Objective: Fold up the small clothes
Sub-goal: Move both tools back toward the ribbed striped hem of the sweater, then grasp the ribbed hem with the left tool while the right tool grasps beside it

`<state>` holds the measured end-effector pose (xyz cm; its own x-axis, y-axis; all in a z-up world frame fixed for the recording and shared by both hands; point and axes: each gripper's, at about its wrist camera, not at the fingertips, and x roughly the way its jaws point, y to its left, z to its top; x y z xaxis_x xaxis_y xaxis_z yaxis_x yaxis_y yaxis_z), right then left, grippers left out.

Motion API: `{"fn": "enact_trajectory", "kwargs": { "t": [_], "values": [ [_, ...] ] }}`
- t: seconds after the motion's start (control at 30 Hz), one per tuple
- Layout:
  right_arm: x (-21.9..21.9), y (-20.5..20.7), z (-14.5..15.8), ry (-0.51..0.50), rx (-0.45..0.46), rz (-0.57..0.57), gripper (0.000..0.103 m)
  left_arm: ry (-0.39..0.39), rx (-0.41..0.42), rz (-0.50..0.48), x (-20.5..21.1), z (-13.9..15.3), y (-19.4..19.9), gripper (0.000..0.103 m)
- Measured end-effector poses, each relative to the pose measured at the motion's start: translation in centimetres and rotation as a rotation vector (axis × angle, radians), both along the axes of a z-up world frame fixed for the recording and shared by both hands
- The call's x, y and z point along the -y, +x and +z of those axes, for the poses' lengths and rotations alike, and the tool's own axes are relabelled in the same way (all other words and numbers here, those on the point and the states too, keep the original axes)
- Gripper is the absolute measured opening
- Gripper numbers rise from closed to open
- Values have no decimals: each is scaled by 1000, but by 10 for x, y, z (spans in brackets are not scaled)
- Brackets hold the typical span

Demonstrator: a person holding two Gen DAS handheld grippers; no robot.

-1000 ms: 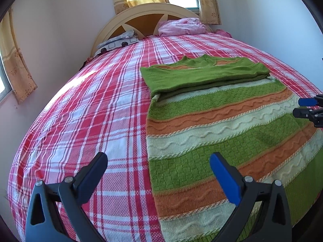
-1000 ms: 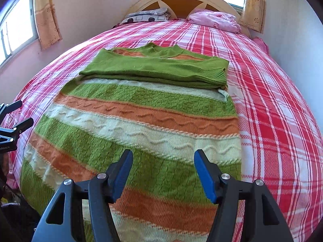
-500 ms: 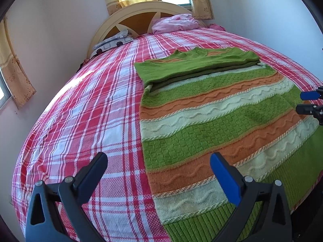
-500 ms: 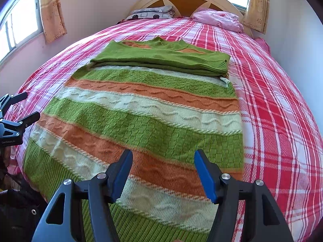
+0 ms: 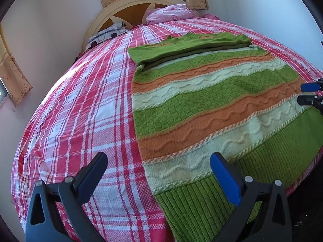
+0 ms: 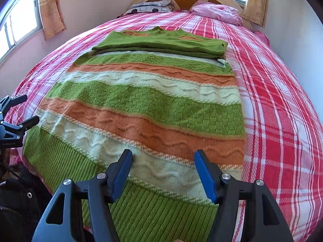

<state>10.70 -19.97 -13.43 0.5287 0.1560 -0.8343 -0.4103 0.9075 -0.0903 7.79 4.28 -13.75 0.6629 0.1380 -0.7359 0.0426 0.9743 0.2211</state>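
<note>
Both grippers have drawn back toward the sweater's ribbed hem, left gripper and right gripper fingers apart, empty.

The left tongs hang empty, jaws wide, over the striped sweater's near left corner on the plaid bedspread.

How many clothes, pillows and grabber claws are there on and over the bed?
Striped sweater: 1
Pillows: 2, patterned pillow, pink pillow
Grabbers: 2, left gripper, right gripper
Total: 5
</note>
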Motion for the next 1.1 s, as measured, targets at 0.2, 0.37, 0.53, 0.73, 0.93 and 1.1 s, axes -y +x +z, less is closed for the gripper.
{"fn": "enact_trajectory", "kwargs": {
  "t": [0.2, 0.37, 0.53, 0.73, 0.93, 1.1],
  "values": [
    [11, -21, 0, -14, -13, -8, 68, -83, -64, -1, -3, -9, -15, 103],
    [29, -39, 1, -24, 0, -43, 68, -170, -92, 2, -5, -12, -29, 94],
    [48, -54, 5, -19, 15, -87, 68, -300, -140, 1, -10, -16, -36, 76],
    [65, -61, 7, -20, 23, -128, 68, -451, -172, 26, -21, -23, -39, 67],
    [69, -64, 7, -17, 16, -140, 68, -453, -159, 2, -20, -18, -43, 20],
    [86, -70, 10, 31, 11, -178, 68, -434, -152, -22, -16, -15, -45, 14]
  ]
}}
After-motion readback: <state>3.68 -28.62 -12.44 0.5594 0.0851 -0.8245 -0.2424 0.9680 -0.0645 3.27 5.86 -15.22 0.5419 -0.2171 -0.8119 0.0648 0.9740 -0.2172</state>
